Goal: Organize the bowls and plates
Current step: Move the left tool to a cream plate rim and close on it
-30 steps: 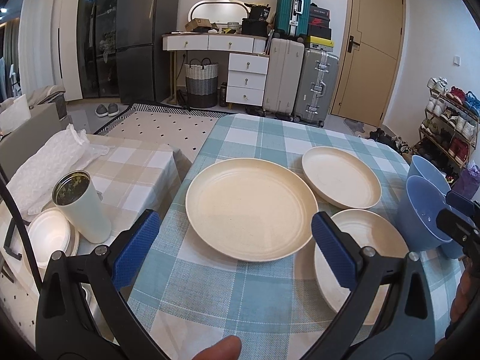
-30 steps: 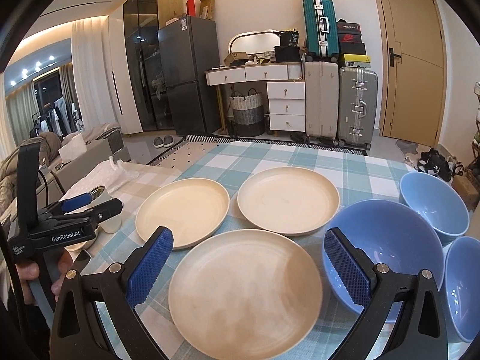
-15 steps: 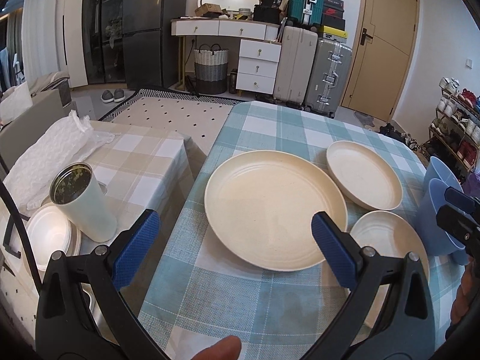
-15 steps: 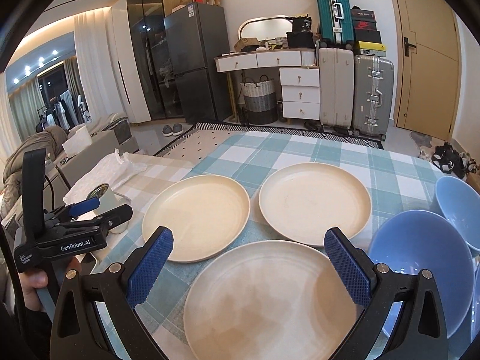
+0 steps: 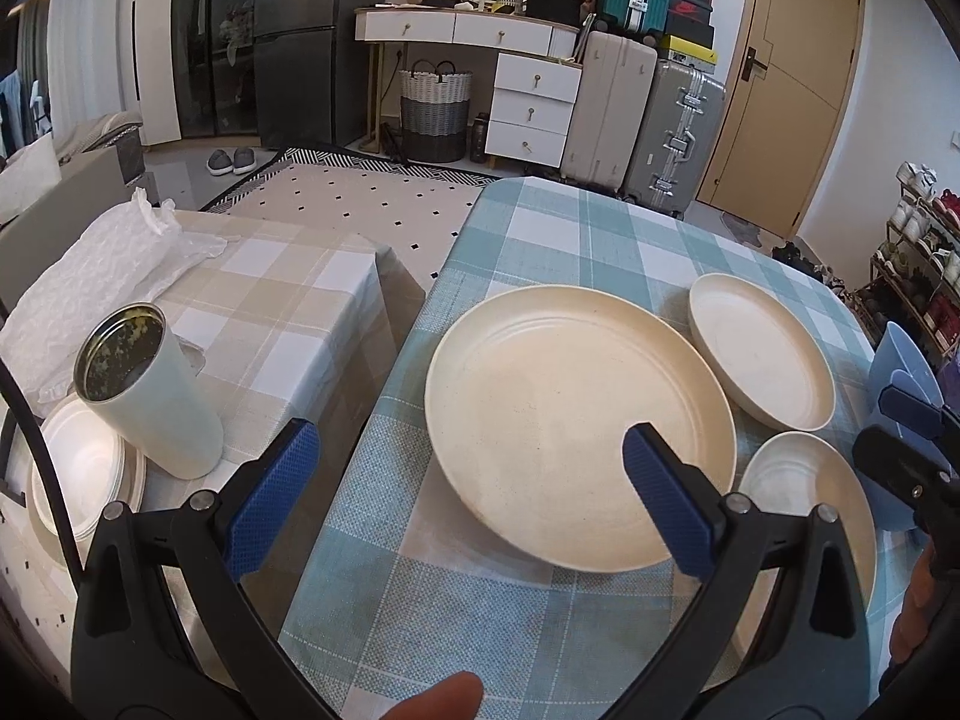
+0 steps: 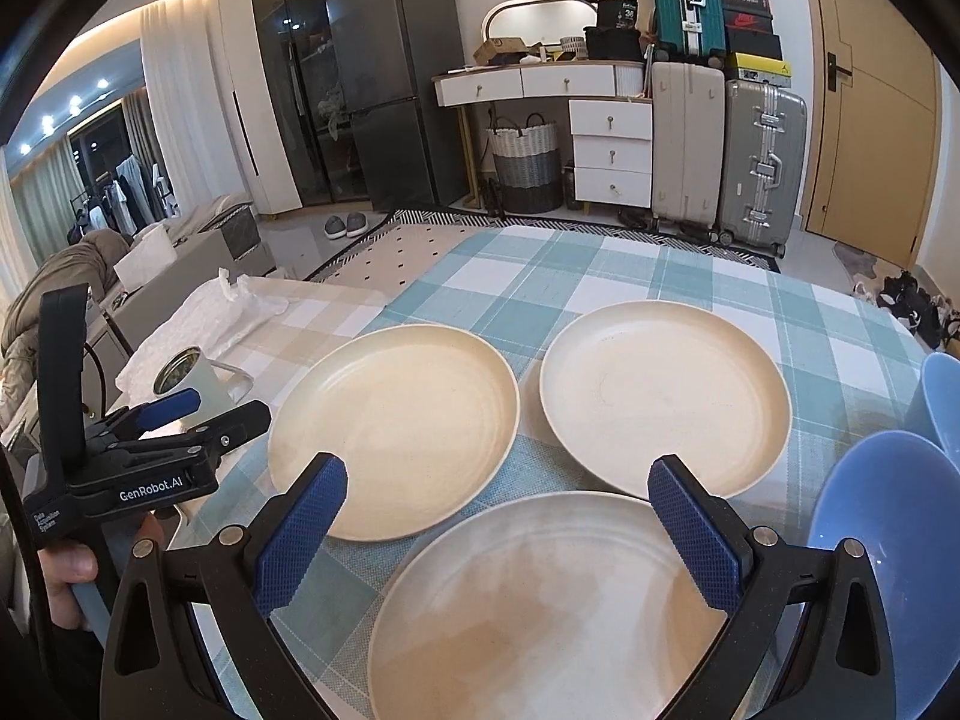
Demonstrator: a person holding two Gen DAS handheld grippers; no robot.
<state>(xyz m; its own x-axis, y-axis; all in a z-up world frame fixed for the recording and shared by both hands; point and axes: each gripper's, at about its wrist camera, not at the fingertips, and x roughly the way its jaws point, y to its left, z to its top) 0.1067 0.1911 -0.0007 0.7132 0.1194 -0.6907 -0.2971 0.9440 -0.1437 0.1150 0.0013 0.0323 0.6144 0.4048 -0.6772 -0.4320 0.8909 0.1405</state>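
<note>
A living room with suitcases, a white dresser and a wooden door is being shown behind a table covered in a blue-and-white checked cloth (image 5: 576, 252).

In the left wrist view, the left gripper (image 5: 468, 498) is being held wide apart and empty above the table's left edge. A large cream plate (image 5: 576, 426) is lying just ahead, near that edge; a second cream plate (image 5: 759, 357) is lying further toward the far right, and a third (image 5: 798, 486) toward the near right. A white cylindrical cup (image 5: 144, 390) is standing on a neighbouring beige-checked table.

In the right wrist view, the right gripper (image 6: 495, 531) is likewise being held spread and empty over the nearest plate (image 6: 540, 606). Two blue bowls (image 6: 894, 546) are sitting at the right edge.

The plates are looking smooth, matte, shallow and round with low raised rims. A thin rim could be slipping from the textured pads, and the left plate is risking being nudged off the edge.
</note>
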